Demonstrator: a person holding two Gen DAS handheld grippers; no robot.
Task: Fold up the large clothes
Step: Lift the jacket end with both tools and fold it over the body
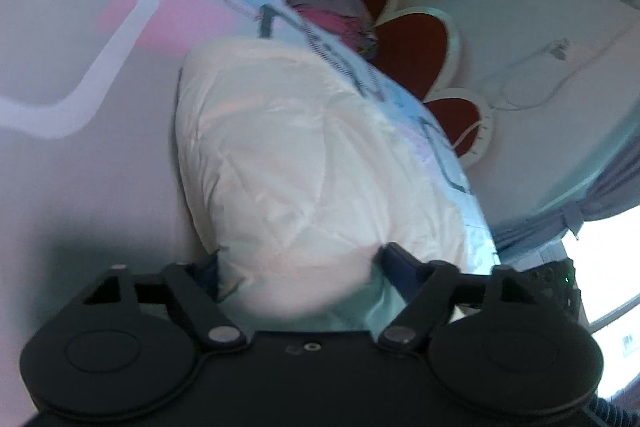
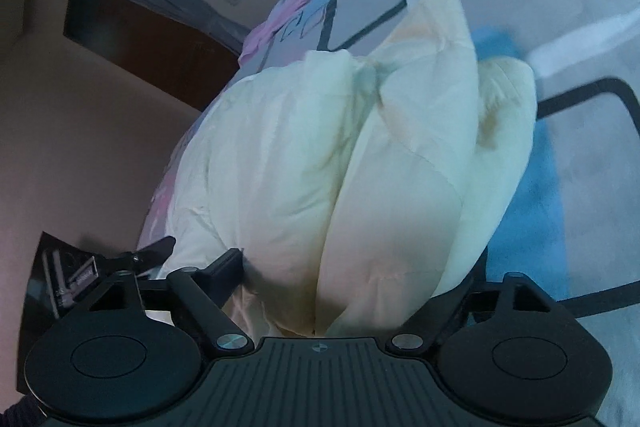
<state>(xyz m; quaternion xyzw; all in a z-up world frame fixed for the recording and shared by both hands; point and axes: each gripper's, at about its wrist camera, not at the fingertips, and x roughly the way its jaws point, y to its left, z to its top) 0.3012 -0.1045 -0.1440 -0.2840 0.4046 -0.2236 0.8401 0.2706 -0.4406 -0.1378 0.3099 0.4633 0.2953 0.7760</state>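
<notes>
White padded garment (image 1: 296, 155) bunched on the patterned bed sheet (image 1: 72, 75). Left gripper (image 1: 300, 259) and right gripper (image 2: 352, 267) each spread wide around thick folds; pad contact hidden, cannot tell.

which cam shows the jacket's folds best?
Right wrist: the white jacket shows stacked puffy layers with clear creases between them. Left wrist shows only one smooth, blurred quilted face.

Both wrist views close over white quilt (image 1: 304, 163)
</notes>
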